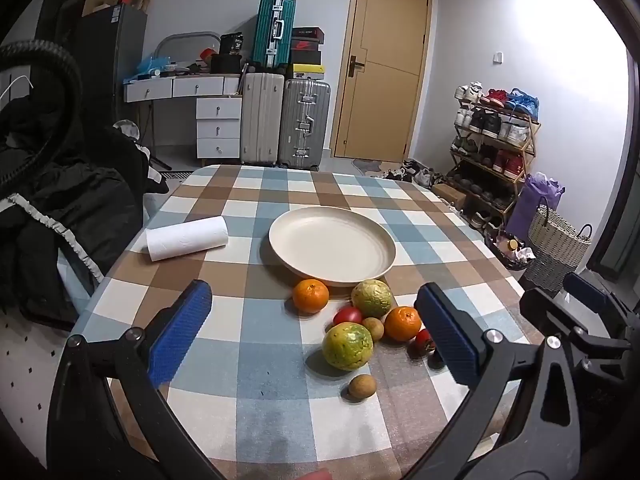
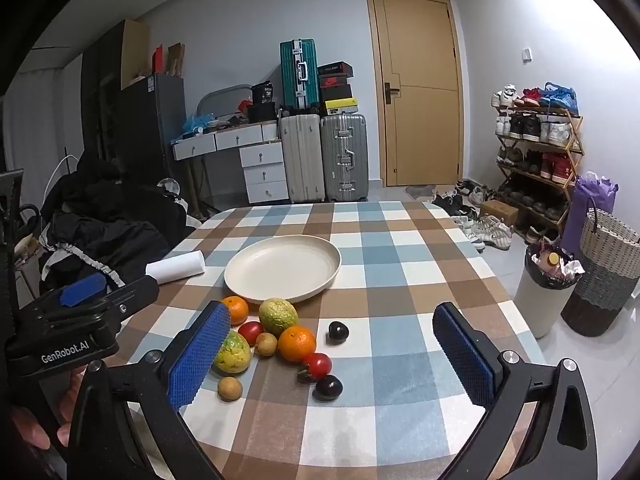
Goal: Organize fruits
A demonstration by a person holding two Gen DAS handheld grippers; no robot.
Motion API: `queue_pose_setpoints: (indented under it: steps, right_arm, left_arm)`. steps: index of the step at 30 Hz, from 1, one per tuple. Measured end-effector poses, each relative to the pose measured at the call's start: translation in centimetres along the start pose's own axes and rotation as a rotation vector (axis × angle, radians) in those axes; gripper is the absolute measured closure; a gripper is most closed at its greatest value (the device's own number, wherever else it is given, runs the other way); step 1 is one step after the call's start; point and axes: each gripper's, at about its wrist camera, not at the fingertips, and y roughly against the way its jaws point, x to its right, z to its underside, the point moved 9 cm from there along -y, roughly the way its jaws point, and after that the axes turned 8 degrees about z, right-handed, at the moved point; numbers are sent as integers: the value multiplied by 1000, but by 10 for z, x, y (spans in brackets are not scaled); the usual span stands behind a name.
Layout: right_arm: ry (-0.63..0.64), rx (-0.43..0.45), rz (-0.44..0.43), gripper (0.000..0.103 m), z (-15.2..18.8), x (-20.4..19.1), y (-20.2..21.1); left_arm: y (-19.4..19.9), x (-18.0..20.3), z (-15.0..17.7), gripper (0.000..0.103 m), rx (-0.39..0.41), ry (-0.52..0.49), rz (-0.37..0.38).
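Dark plums (image 2: 338,331) only right-wrist-visible.

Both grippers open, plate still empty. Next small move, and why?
Probably lower the left gripper onto the near green-yellow citrus: it lies between the open fingers, nothing is held, and the plate is bare. The right gripper could take the tomato instead.

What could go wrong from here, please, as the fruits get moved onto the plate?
The fruits lie bunched and touching, so closing a claw on the orange may knock the small brown fruit or tomato rolling. The plate rim is raised; a fruit released early could bounce back. Both claws, left claw and right claw, are open.
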Motion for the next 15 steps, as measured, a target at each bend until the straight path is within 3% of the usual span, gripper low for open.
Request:
queue_pose_setpoints:
  steps: [15]
  right_arm:
    - [-15, 0, 0, 0, 1, 3, 2]
  left_arm:
    - [3, -2, -5, 0, 2, -9, 12]
